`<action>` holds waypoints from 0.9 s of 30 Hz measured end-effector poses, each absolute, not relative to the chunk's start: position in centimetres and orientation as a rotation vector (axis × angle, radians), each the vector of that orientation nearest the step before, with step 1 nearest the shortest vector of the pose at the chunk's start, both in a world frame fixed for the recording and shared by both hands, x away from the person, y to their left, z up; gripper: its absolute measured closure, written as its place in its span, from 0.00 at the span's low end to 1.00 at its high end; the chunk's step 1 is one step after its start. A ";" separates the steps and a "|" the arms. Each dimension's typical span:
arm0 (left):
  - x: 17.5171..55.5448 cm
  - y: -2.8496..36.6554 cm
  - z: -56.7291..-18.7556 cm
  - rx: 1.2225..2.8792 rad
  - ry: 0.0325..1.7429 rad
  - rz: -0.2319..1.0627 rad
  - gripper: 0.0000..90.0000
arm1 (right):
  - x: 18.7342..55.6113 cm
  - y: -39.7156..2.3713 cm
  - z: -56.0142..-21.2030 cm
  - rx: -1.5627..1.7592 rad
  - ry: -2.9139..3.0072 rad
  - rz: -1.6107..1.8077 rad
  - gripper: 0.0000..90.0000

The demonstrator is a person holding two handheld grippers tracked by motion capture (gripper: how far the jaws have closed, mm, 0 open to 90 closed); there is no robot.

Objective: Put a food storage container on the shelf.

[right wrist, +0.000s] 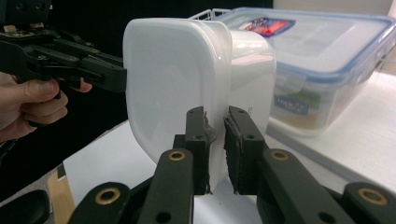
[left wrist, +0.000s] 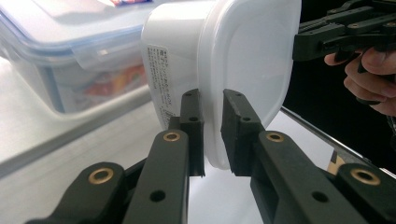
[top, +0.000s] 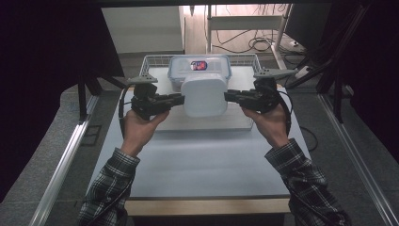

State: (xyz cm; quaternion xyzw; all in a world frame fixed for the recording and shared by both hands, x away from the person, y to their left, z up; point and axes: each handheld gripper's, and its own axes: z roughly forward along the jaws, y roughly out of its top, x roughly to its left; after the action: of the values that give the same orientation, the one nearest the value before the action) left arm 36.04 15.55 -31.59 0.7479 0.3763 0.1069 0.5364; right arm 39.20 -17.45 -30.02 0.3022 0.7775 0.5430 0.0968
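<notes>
White plastic tub (top: 204, 94), lidded and turned on its side with the lid facing the person, hangs above the table between the two grippers. The left gripper (top: 178, 99) pinches the lid's protruding rim at the tub's left edge; in the left gripper view its black jaws close on that rim from both faces, with the printed side of the tub (left wrist: 173, 70) behind them. The right gripper (top: 231, 96) clamps the rim at the opposite edge; in the right gripper view its jaws sit on either side of the lid edge of the tub (right wrist: 173, 79), with the rim pressed between them.

Just behind the tub stands a clear storage box (top: 199, 64) with a blue-trimmed snap lid and a red-and-blue label on top. The box sits in a white wire basket (top: 151, 60) at the far end of a pale board (top: 207, 123) lying on the grey table (top: 202, 160). Both forearms wear plaid sleeves (top: 301, 169).
</notes>
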 end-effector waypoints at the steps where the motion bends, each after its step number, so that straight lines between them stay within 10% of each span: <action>1: 36.0 15.6 -31.6 1.781 0.896 0.254 0.88 | 39.2 -17.4 -30.0 0.895 2.303 1.608 0.88; 27: 38.8 16.8 -26.0 1.752 0.903 0.323 0.89 | 42.4 -15.5 -24.8 0.881 2.236 1.620 0.88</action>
State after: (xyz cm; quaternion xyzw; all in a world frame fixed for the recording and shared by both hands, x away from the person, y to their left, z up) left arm 38.83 16.82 -26.02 0.7375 0.3801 0.1358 0.5415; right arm 42.43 -15.50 -24.81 0.3018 0.7658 0.5548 0.1213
